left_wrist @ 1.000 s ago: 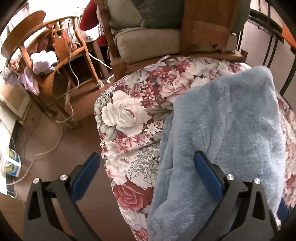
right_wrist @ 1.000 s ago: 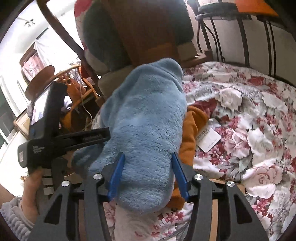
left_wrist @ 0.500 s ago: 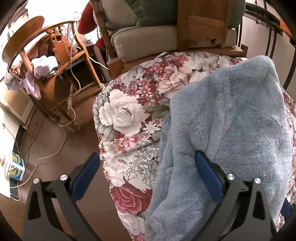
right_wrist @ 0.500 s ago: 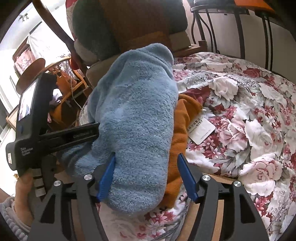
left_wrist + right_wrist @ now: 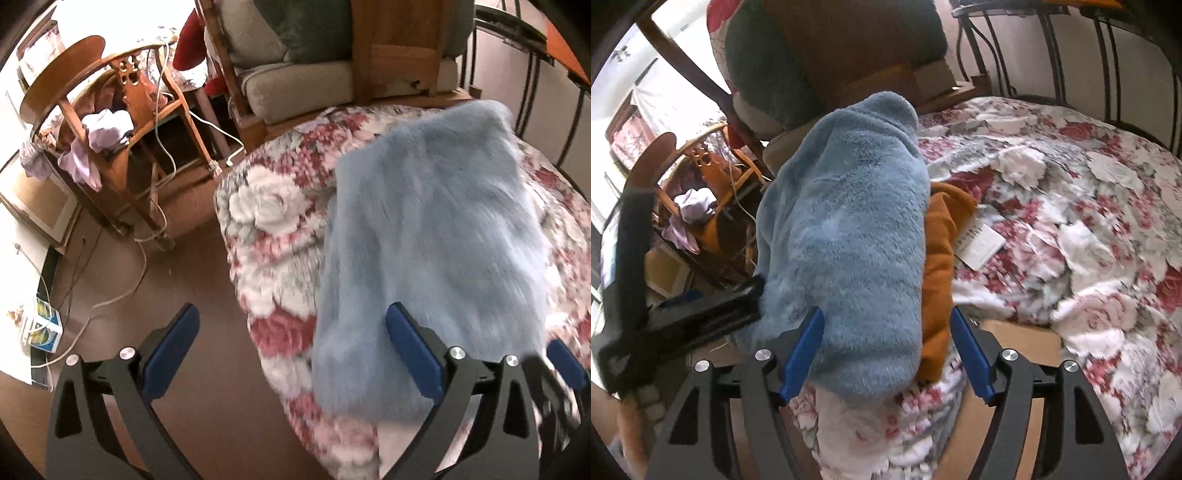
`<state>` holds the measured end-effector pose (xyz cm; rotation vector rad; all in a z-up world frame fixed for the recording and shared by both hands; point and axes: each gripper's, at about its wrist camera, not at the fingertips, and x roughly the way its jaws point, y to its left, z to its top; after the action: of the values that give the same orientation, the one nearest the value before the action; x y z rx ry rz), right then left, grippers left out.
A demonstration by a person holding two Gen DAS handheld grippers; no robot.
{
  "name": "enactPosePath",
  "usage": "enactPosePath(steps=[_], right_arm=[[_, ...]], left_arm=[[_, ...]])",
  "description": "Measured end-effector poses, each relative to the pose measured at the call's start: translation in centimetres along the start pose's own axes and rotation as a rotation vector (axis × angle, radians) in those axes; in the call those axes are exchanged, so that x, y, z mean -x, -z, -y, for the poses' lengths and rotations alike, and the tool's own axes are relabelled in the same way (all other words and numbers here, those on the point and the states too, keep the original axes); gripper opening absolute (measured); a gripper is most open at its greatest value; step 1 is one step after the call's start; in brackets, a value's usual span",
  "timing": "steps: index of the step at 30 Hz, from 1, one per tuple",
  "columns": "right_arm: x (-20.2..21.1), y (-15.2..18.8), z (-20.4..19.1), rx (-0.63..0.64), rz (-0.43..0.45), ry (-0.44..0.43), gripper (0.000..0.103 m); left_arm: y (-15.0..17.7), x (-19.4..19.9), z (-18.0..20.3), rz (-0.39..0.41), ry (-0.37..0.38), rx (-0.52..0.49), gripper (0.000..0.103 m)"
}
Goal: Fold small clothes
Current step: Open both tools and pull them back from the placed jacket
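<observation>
A light blue fleece garment (image 5: 424,229) lies folded on the floral bedspread (image 5: 266,206) near its corner. In the right wrist view the blue fleece garment (image 5: 849,236) rests on an orange garment (image 5: 942,236) with a white tag (image 5: 982,247). My right gripper (image 5: 886,354) straddles the fleece's near end; its jaws are opening, and the pads stand off the cloth. My left gripper (image 5: 291,354) is wide open, with the bed's edge and floor between its fingers and nothing held. A hand holds the left gripper (image 5: 683,317) to the left of the fleece.
A wooden chair (image 5: 110,122) heaped with clothes stands on the floor to the left, with cables (image 5: 147,229) trailing around it. An upholstered armchair (image 5: 295,81) stands behind the bed's corner. Black metal bed rails (image 5: 1034,55) run along the far side. A small box (image 5: 42,328) sits on the floor.
The right jaws have spread apart and let go of the blue fleece. The left gripper has drawn back from the bed, so more floor shows.
</observation>
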<state>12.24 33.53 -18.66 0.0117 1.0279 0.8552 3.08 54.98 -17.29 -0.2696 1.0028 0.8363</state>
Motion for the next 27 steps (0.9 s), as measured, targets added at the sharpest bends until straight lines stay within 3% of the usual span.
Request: enactPosePath(steps=[7,11,15,19,27], right_arm=[[2.8,1.8,-1.4,0.021,-0.047,0.084,0.087],[3.5,3.3,-2.4,0.067,-0.103,0.163,0.088],[5.0,4.8,-3.7,0.105,-0.134,0.239,0.089],[9.1,5.6,-5.4,0.146,-0.036,0.242,0.091],[17.8,6.7,-7.2,0.203,0.252,0.167,0.099]], left_arm=[[5.8,2.9,-0.8,-0.091,0.057,0.028,0.098],[9.6,3.5,-1.7,-0.179,0.100,0.067,0.098],[11.4,4.9,-3.0,-0.192,0.092,0.092,0.098],[11.6,7.8,-5.1,-0.139,0.117,0.151,0.098],[10.5,15.9,-8.2,0.091,0.076,0.199,0.098]])
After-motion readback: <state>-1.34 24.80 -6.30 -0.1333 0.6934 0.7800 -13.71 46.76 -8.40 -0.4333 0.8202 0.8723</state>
